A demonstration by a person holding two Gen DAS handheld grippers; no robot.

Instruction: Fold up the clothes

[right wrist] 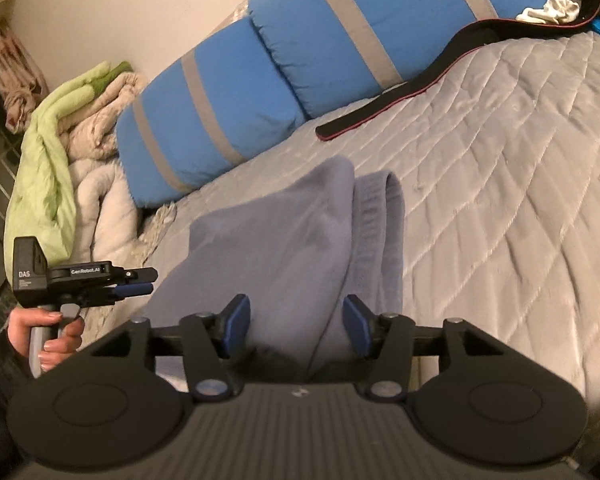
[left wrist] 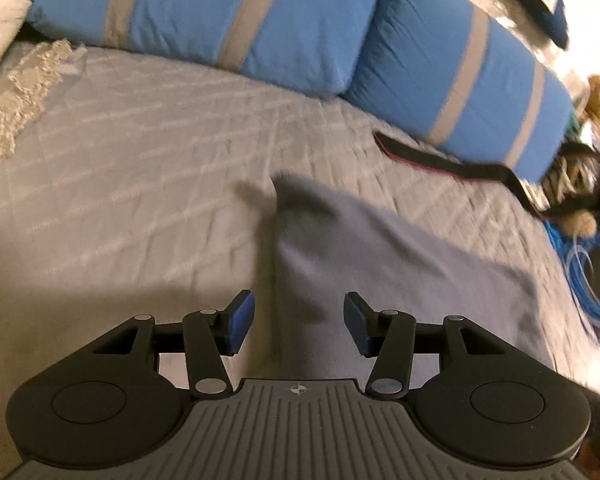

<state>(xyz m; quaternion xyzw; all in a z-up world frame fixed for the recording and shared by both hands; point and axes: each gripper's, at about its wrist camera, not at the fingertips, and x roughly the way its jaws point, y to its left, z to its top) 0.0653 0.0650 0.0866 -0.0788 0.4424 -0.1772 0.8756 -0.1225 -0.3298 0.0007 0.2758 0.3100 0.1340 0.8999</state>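
Risk is slippage: soft grey-blue fleece garment lies half-folded on the pale grey quilted bedspread with left gripper and right gripper both spread, gripping nothing, so loose layers could slide apart.

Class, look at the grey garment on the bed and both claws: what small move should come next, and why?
Probably close the right claw on the grey garment. Its fingers stand open astride the bunched cloth, gripping nothing, and the left claw is open too, so no fold can start yet.
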